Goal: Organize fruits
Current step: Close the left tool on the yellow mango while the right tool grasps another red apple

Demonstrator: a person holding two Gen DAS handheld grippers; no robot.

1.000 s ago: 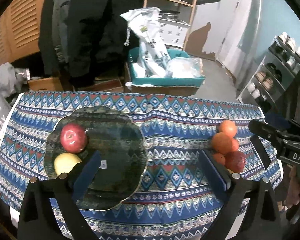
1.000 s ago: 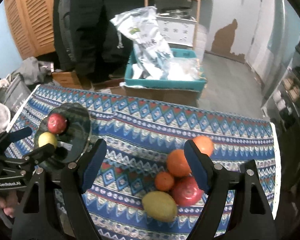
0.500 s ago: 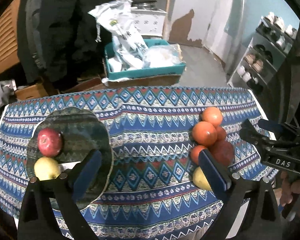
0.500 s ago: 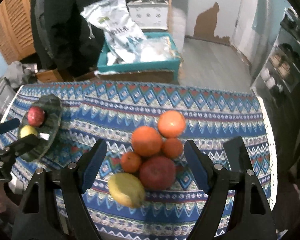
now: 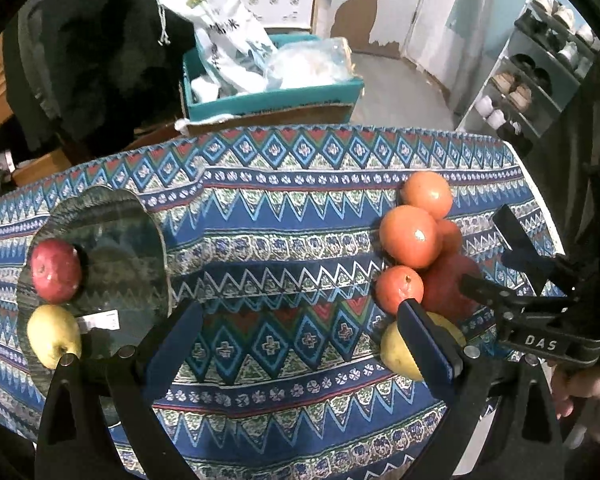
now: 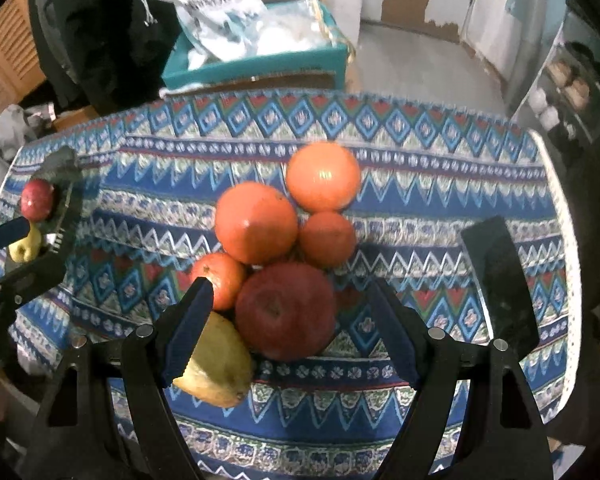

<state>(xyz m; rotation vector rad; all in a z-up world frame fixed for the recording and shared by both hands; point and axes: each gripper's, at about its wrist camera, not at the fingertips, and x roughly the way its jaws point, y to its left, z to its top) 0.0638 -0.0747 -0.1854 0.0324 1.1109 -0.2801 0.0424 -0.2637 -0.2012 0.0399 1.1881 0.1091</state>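
Observation:
A pile of fruit lies on the patterned tablecloth (image 6: 420, 168): several oranges (image 6: 256, 222), a red apple (image 6: 286, 316) and a yellow pear (image 6: 220, 364). My right gripper (image 6: 296, 332) is open, its fingers either side of the red apple, low over the pile. In the left wrist view the pile (image 5: 410, 236) is at the right, the right gripper (image 5: 496, 256) beside it. A glass plate (image 5: 112, 248) at the left holds a red apple (image 5: 56, 270) and a yellow apple (image 5: 54, 338). My left gripper (image 5: 296, 348) is open and empty above the cloth.
A black phone (image 6: 500, 280) lies on the cloth right of the fruit. Beyond the table stand a teal crate (image 5: 268, 92) with white bags, a dark coat (image 5: 80, 60) and a shoe rack (image 5: 540, 68). The table's right edge is near the pile.
My right gripper has moved forward and down to the fruit pile, its fingers now around the red apple. My left gripper has drifted right, away from the plate.

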